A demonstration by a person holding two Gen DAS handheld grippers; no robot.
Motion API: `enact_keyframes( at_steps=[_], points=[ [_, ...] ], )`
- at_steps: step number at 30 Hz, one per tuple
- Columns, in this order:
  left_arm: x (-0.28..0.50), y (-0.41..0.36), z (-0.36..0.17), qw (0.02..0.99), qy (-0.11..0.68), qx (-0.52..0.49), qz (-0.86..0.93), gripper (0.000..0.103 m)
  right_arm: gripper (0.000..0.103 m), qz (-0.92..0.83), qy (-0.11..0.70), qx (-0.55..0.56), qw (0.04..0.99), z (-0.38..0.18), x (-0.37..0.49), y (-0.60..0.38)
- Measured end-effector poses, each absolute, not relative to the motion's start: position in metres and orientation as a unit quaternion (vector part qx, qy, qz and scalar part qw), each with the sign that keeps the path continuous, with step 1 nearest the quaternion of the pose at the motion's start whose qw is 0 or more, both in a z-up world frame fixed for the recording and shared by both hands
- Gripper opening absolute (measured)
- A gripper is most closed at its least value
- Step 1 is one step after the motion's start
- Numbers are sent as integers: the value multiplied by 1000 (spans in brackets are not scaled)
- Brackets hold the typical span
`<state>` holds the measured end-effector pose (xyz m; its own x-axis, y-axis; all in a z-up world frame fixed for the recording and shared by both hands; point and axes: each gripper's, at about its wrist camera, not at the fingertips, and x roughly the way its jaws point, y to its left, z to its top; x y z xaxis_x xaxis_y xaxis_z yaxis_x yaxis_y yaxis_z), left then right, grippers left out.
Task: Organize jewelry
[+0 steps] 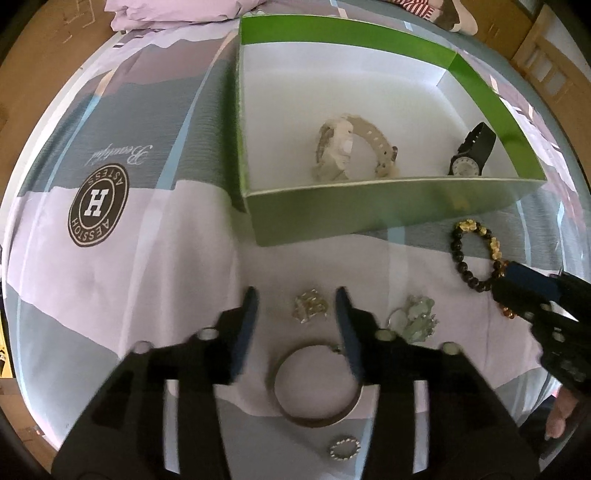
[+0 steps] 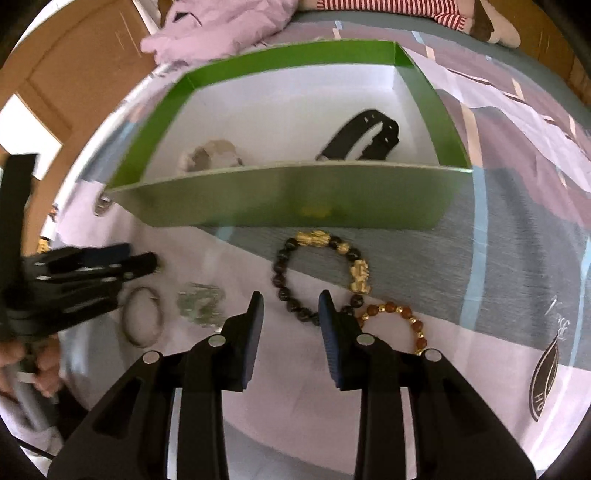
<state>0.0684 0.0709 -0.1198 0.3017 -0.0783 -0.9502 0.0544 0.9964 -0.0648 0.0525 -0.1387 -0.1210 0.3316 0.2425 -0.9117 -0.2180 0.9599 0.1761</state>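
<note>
A green box (image 1: 325, 212) (image 2: 288, 203) with a white floor lies on the bedspread and holds a beige watch (image 1: 351, 147) (image 2: 212, 157) and a black watch (image 1: 471, 151) (image 2: 364, 138). In front of it lie a pale yellow ornament (image 1: 310, 306), a greenish ornament (image 1: 417, 319) (image 2: 201, 301), a silver bangle (image 1: 317, 386) (image 2: 142, 317), a small silver ring (image 1: 344, 448), a black-and-gold bead bracelet (image 1: 476, 254) (image 2: 321, 275) and a brown-and-gold bead bracelet (image 2: 397, 321). My left gripper (image 1: 295, 295) is open above the bangle and the yellow ornament. My right gripper (image 2: 291, 299) is open at the near edge of the black bracelet.
The patterned lilac and grey bedspread (image 1: 129, 258) covers the whole surface. A bunched lilac pillow or cover (image 2: 221, 29) and a striped cloth (image 2: 388, 9) lie beyond the box. A hand (image 2: 33, 369) holds the left tool. Wooden furniture (image 1: 546, 62) stands at the far right.
</note>
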Motion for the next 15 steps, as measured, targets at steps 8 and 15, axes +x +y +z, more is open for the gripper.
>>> enact_keyframes(
  at_steps=[8,15],
  points=[
    [63,76,-118,807,589,-11,-45,56,29,210,577,32,789,-130,50,-118],
    [59,77,-118,807,588,-11,-45,57,30,122,552,31,824,-112,63,-150]
  ],
)
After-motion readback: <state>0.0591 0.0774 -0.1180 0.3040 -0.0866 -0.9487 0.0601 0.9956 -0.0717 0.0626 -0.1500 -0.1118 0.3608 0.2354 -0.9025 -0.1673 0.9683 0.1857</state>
